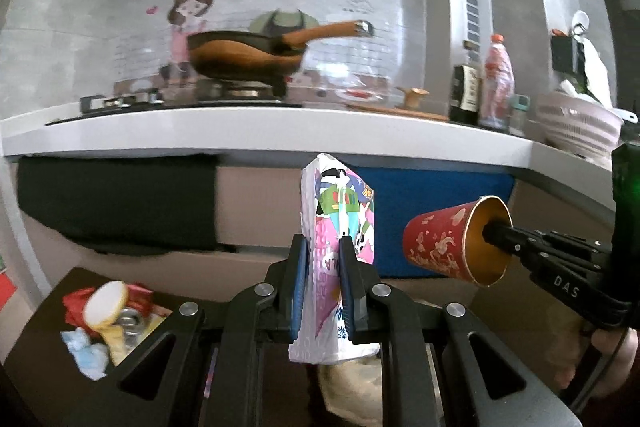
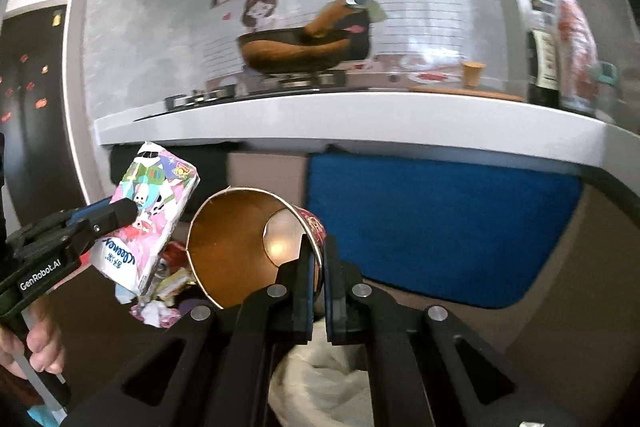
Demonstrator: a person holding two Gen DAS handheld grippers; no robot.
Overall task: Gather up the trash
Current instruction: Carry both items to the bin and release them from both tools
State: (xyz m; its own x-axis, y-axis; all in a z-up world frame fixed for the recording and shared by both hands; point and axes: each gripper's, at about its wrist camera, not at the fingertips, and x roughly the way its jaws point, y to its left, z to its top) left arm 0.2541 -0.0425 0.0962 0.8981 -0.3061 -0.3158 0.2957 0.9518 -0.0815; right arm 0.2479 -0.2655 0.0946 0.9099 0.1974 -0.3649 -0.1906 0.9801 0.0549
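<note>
The left gripper clamps a colourful printed soft tissue pack upright in the air below the white countertop edge. Just beside it, the right gripper pinches the rim of a red paper cup with a gold lining, tipped on its side. Both hang above a dark bin of crumpled wrappers.

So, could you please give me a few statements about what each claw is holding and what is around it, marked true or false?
1. The left claw is shut on a tissue pack. True.
2. The right claw holds the red paper cup by its base. False: it pinches the rim wall, one finger inside the cup.
3. The frying pan sits on the stove. True.
4. The cup is full of liquid. False: its brown interior shows empty.
5. Other trash lies low to the left of the left claw. True.
</note>
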